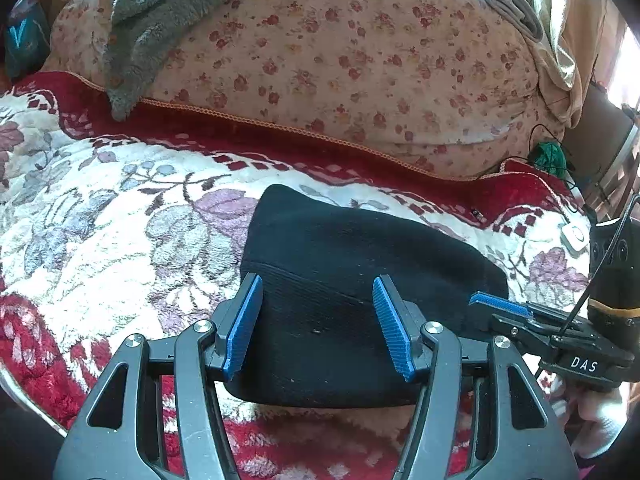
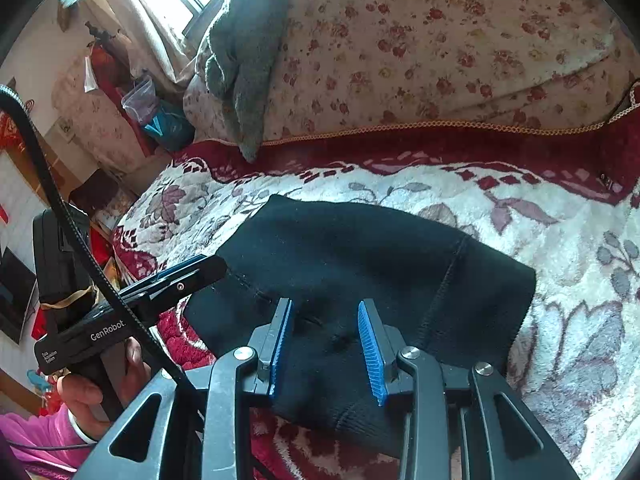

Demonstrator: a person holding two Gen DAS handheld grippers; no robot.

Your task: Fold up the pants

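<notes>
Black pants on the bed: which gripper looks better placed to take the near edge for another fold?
Probably left. The left gripper is open, straddling the pants near their left end, close to the near edge. The right gripper is also open above them, but sits mid-cloth over a seam. Close call.

Right gripper jaws apart over folded black pants on floral blanket, left gripper beside

One pair of black pants is lying folded on one floral blanket. Two tools are showing: the left tool and the right tool, each carrying two blue pads. One flowered quilt and one grey towel are sitting behind.
</notes>
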